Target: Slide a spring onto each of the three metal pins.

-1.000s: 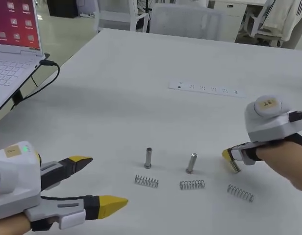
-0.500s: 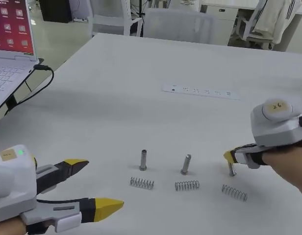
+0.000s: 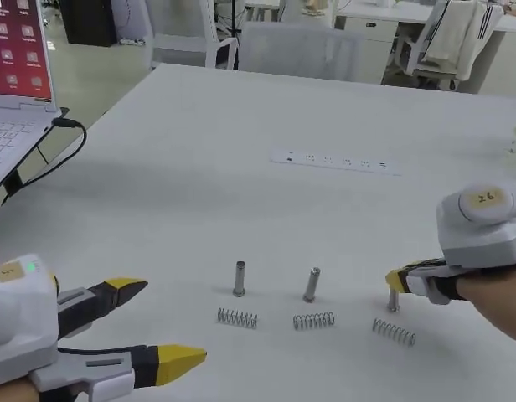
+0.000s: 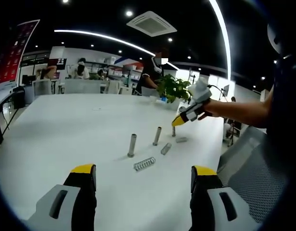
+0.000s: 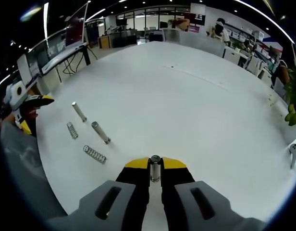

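Your right gripper (image 5: 154,164) closes its fingers on the top of the right pin (image 3: 393,301), which stands on the surface (image 3: 241,193). Your left gripper (image 3: 170,322) hovers low at the near left, fingers wide and holding nothing. The left pin (image 3: 239,278) and middle pin (image 3: 312,285) stand free. The left spring (image 3: 237,318), middle spring (image 3: 313,320) and right spring (image 3: 394,332) lie flat, one just before each pin.

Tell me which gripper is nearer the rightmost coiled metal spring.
Right. The right gripper holds a metal pin just behind that spring; the left gripper sits open far left.
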`<action>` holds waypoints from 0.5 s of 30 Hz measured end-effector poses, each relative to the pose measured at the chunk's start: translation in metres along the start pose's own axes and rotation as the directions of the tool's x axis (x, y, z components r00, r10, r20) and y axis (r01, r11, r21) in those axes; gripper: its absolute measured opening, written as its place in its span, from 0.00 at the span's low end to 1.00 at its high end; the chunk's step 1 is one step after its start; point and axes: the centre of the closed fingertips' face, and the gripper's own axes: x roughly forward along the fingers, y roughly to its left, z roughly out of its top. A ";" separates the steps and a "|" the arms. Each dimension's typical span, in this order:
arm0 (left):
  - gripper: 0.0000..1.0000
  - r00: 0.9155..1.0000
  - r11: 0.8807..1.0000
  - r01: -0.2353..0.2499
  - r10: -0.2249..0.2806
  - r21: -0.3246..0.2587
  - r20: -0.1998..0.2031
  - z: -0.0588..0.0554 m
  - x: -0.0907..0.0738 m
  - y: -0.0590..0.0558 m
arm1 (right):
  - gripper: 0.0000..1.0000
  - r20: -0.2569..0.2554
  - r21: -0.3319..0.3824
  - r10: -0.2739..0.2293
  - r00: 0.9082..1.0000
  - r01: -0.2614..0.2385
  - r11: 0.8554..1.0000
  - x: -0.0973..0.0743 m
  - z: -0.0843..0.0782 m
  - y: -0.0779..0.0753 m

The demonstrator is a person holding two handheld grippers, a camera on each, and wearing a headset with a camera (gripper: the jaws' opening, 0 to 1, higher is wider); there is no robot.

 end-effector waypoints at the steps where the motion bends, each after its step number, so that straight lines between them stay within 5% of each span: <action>1: 0.77 1.000 1.000 0.001 -0.001 0.000 -0.001 0.000 0.000 0.000 | 0.05 0.004 -0.002 0.001 1.000 -0.001 1.000 -0.001 -0.001 0.000; 15: 0.77 1.000 1.000 -0.001 0.001 0.001 -0.004 0.000 -0.001 -0.001 | 0.05 0.076 -0.024 0.029 0.997 -0.027 0.999 -0.008 -0.005 0.004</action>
